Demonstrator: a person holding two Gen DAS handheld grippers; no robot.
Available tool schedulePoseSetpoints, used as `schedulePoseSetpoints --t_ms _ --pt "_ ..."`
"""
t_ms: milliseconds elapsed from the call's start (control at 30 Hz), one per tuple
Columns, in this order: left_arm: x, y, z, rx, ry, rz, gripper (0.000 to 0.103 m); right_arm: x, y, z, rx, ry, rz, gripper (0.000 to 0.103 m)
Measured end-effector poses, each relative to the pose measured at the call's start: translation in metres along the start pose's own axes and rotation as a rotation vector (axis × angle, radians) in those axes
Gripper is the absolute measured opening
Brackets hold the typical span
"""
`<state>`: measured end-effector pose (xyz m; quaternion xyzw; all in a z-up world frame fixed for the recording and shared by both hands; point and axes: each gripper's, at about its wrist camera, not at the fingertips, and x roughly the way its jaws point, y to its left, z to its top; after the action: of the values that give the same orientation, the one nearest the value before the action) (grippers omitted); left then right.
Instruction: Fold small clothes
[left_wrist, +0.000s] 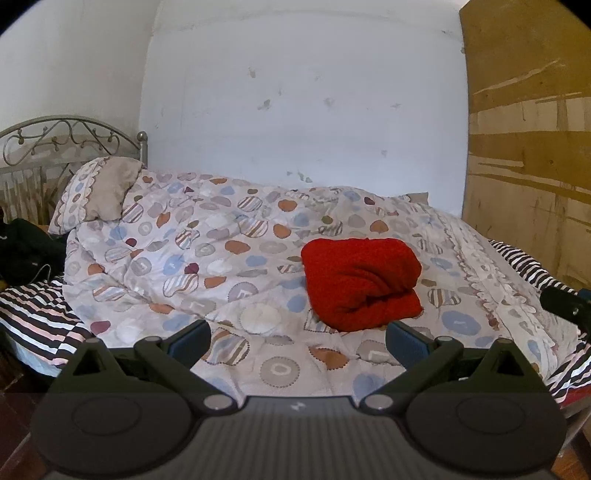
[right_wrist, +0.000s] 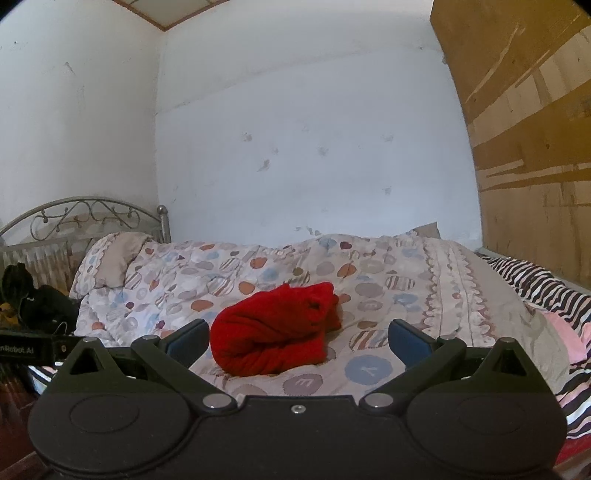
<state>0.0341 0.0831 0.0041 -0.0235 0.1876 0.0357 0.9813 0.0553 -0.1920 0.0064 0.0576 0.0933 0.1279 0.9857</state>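
— Red garment (left_wrist: 360, 282)? Lay bundled mid-bed (left_wrist: 546, 266) on the quilt (left_wrist: 207, 251), seemingly folded already.
— Claws? Left claw (left_wrist: 297, 341) and right claw (right_wrist: 297, 341) spread wide, gripping nothing. Little left, apparently.

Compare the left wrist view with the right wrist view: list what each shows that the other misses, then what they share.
Only the left wrist view shows the right gripper's dark tip at its right edge, and the left gripper open up front. Only the right wrist view shows the wood-framed ceiling panel, the pink cloth and the right gripper open up front. Both show the red garment bundled on the patterned quilt, the pillow, the metal headboard and the brown board.
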Motion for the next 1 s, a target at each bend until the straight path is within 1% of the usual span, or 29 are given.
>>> schedulePoseSetpoints --t_ms 333,500,767,1000 --pt "-0.004 0.000 -0.001 -0.003 -0.003 0.003 0.103 -0.008 0.002 0.000 0.018 -0.006 0.007 0.103" --pt "-0.010 0.003 -0.003 -0.015 -0.016 0.014 0.103 -0.013 0.004 0.000 0.028 -0.027 0.003 0.103" --pt "-0.014 0.002 -0.004 -0.009 -0.012 0.023 0.103 -0.016 0.004 0.001 0.032 -0.022 0.017 0.103" --pt "-0.014 0.002 -0.005 -0.012 -0.013 0.022 0.103 -0.020 0.002 0.001 0.039 -0.022 0.013 0.103"
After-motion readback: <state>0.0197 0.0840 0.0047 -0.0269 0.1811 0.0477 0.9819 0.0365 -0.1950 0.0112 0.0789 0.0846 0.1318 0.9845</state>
